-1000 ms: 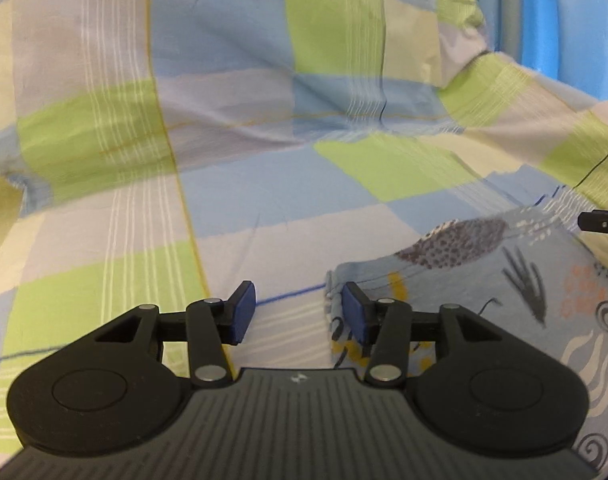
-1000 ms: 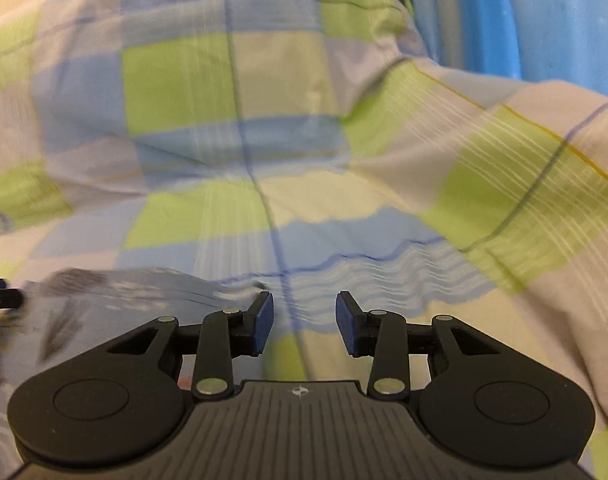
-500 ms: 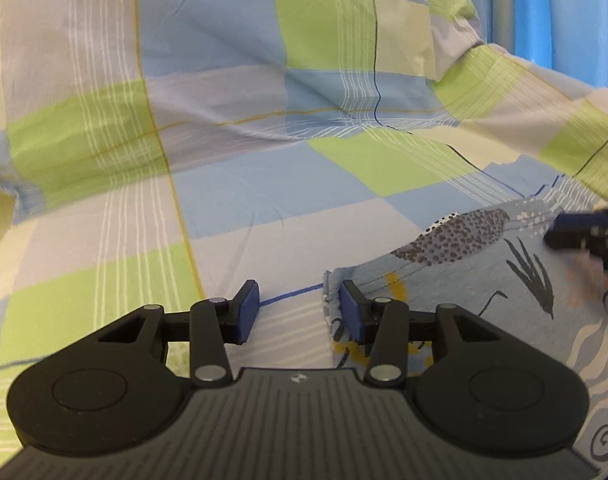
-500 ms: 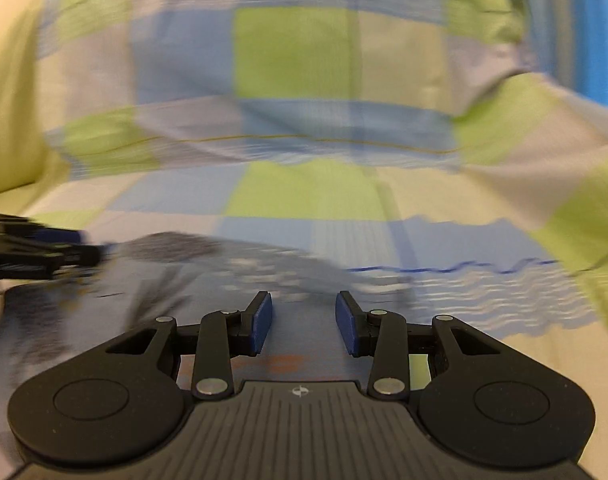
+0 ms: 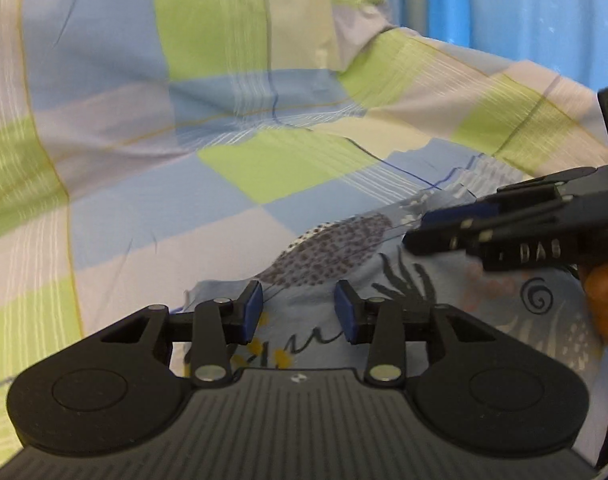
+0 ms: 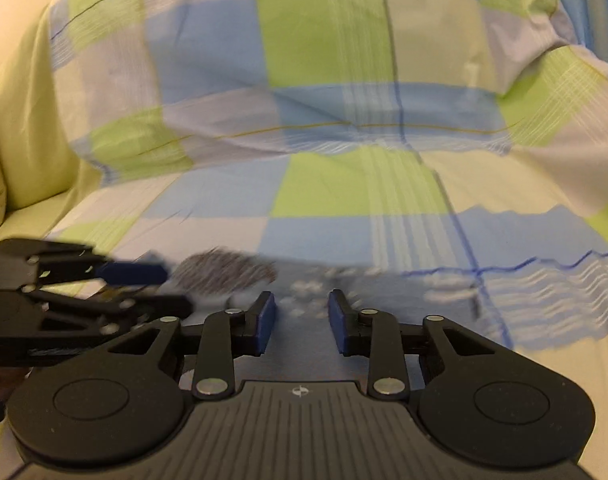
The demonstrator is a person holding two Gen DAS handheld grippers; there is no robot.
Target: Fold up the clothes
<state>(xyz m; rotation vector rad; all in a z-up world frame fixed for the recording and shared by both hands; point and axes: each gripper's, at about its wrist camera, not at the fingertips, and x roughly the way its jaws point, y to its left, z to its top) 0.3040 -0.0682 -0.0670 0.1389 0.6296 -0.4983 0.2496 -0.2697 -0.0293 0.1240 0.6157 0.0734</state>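
Open checked bedsheet [image 5: 152, 216] stretches flat ahead of and to the left of the left tool [image 5: 298, 312], offering free passage. On its right, the right tool [image 5: 456, 232] juts in low over the patterned garment [image 5: 384, 320], crowding that side. Beyond, rumpled sheet rises into a bank [image 6: 324, 60], closing off the far end.

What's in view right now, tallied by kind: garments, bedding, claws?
Patterned light-blue garment: 1
Checked bedsheet: 1
Claws: 2, left claw and right claw, both open over the garment
Total: 4
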